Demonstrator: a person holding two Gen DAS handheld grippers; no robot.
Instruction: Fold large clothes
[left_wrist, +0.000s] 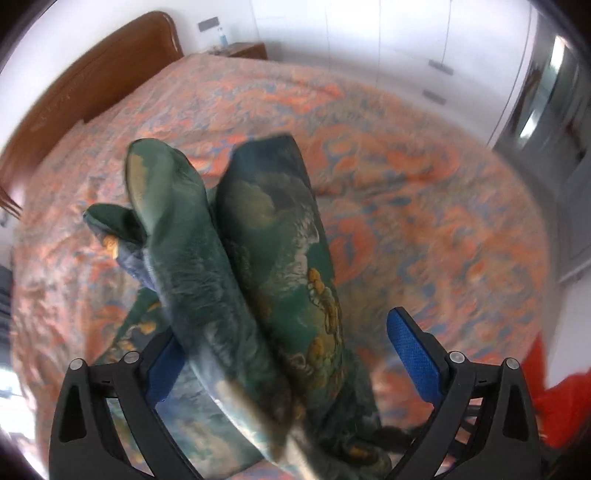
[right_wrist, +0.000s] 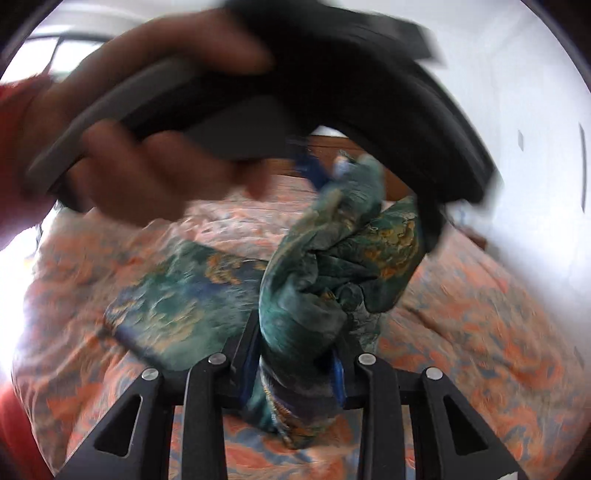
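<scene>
Orange-patterned bed (left_wrist: 406, 192) lies below; the green garment (left_wrist: 266, 266) hangs bunched above its middle. Right gripper (right_wrist: 295, 363) jaws clamp it tightly, left gripper (left_wrist: 291, 354) jaws gape wide around loose folds. Better to regrasp an edge and spread the cloth flat before folding.

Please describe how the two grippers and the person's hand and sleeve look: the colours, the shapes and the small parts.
Both grippers, left and right, have black plastic frames with slotted struts, round silver pins and blue textured pads. The bare hand emerges from a red sleeve. No cables show.
</scene>
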